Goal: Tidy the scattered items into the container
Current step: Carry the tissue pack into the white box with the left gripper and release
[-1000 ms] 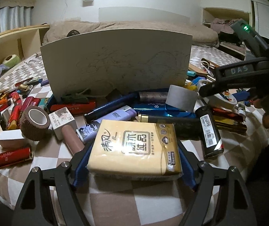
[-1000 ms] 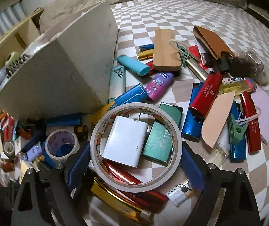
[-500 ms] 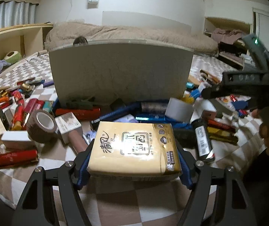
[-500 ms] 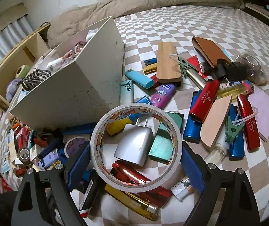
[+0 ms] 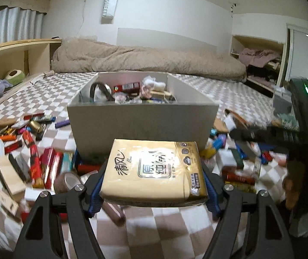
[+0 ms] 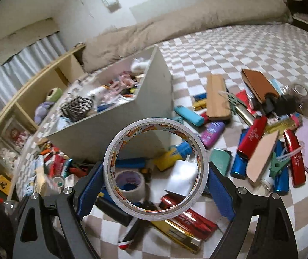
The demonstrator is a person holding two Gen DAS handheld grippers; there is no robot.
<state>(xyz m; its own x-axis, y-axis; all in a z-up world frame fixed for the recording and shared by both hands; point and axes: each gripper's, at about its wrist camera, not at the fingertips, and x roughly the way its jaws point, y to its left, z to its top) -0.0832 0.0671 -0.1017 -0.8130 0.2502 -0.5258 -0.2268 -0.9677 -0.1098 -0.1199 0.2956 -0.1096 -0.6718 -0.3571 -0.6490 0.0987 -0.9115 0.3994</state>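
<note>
Checkered bedspread [image 5: 171, 226], cluttered around box [image 5: 141, 120]. Left gripper [image 5: 154, 191] clamping tissue pack [image 5: 154, 170]; right gripper [image 6: 154, 185] clamping tape roll [image 6: 156, 168].

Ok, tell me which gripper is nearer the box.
Probably left. The left gripper holds its tissue pack right before the box; the right gripper, with tape, sits off its corner.

A home bedroom: ahead of the grippers, a rumpled beige duvet [image 5: 145, 58] lies on a brown-and-white checkered bedsheet [image 5: 236, 95], wooden shelving [image 5: 18, 54] to the left.
</note>
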